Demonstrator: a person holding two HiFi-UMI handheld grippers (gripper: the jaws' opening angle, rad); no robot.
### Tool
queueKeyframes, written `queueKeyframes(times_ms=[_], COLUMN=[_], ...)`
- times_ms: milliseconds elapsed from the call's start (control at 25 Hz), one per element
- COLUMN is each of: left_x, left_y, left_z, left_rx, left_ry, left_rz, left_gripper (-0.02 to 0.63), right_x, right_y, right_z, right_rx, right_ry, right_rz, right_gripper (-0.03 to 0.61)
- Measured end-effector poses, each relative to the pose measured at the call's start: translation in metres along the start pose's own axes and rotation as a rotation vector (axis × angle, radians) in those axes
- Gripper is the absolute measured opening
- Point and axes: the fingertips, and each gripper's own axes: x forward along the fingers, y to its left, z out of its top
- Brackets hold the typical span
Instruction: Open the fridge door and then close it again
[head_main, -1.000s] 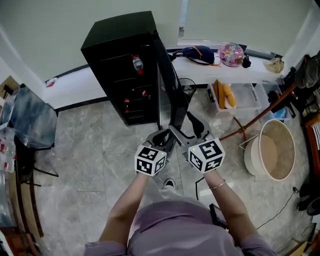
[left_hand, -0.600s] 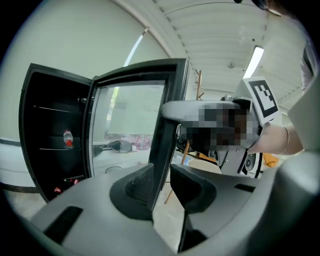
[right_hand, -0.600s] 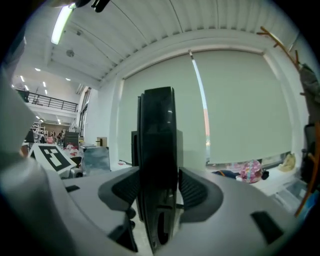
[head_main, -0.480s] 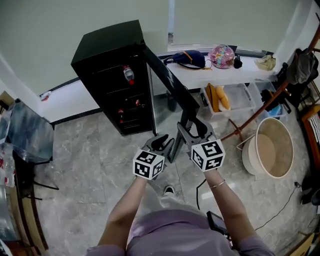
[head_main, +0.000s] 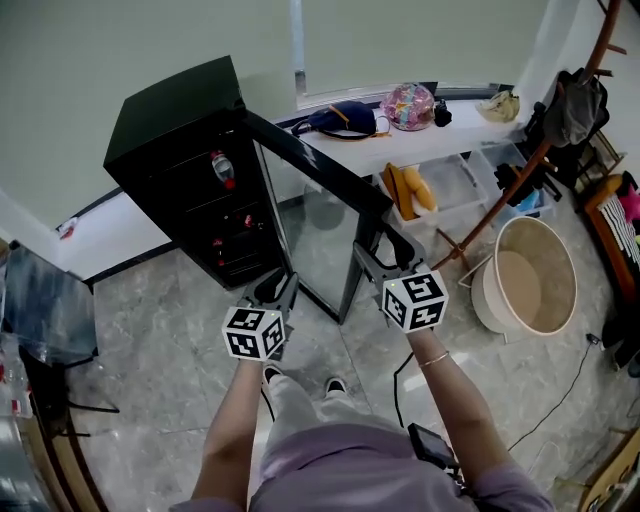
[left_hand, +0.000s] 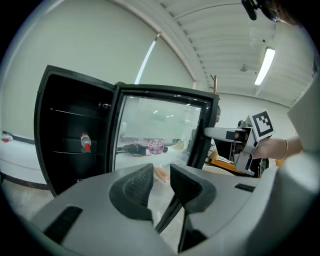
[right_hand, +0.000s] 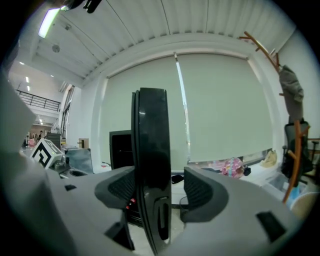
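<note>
Swinging wider than before, the fridge door (head_main: 322, 215) is standing open, edge between opening fingers of the right gripper (head_main: 382, 252), seemingly unpressed; left gripper (head_main: 276, 292) is idling, fingers narrowly apart, empty; closing is remaining

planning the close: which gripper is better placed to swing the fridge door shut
Right. The right gripper has the fridge door edge between its opening jaws; the left gripper hangs clear of it, empty.
</note>
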Motion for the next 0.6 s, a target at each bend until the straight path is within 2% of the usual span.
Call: queueKeyframes(times_ms=[280,600], left_x=[0.01,0.01], left_y=[0.019,0.042], left_z=[0.008,0.015], left_rx=[-0.045,-0.055], left_ry=[-0.025,-0.041], left_rz=[0.03,0.072], left_gripper=[0.103,0.103], right_x=[0.004,-0.005], right_y=[-0.031,-0.029], right_z=[-0.009,-0.017], right_rx=[0.01,0.071], right_ry=[0.042,0.004], right_rz=[-0.065,-0.055], right_gripper=[0.322,0.359])
